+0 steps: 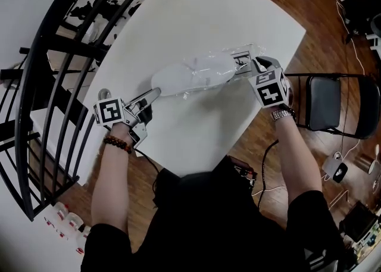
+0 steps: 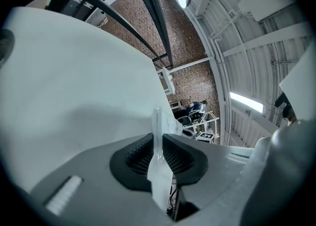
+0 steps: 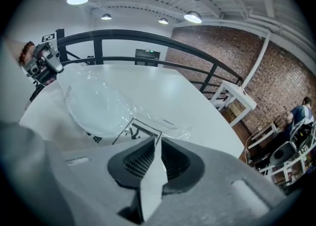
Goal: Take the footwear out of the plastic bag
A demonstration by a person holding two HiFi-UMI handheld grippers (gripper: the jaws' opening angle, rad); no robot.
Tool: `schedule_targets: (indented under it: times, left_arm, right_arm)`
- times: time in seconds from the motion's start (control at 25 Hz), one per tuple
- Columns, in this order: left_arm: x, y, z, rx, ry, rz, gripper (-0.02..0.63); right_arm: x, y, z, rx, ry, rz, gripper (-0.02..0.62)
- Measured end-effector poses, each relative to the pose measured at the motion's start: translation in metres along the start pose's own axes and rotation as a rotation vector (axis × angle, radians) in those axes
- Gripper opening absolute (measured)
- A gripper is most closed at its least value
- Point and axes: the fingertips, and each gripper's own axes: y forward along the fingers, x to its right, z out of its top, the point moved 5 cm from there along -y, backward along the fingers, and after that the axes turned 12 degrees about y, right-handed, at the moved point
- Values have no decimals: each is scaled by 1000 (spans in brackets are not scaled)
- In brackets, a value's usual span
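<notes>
Left gripper (image 1: 156, 93) is clamped on film at the left end of the bag (image 1: 209, 67); right gripper (image 1: 243, 62) pinches the right end. Table (image 1: 196, 9): white. Bag: clear, crinkled, on the table between the grippers. Footwear (image 1: 175, 79): white, inside, long axis left-right; toe direction unclear. Black print (image 3: 129, 130) on bag: unreadable.

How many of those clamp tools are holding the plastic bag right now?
2. The left gripper pinches the plastic bag at its left end; the right gripper pinches its right end.
</notes>
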Motion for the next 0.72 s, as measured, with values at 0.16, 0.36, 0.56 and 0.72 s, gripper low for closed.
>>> schedule_targets:
  times: [0.16, 0.36, 0.56, 0.72]
  left_arm:
    - [6, -7, -1, 43, -40, -35, 75]
    - [1, -23, 0, 76, -46, -17, 75]
    - [-2, -34, 1, 112, -48, 12, 75]
    - [-11, -49, -2, 138, -50, 50, 75]
  right_arm:
    - [9, -1, -2, -6, 1, -28, 31]
    - [21, -2, -1, -13, 3, -62, 31]
    - [37, -2, -3, -25, 16, -86, 30]
    - [43, -5, -4, -30, 26, -101, 29]
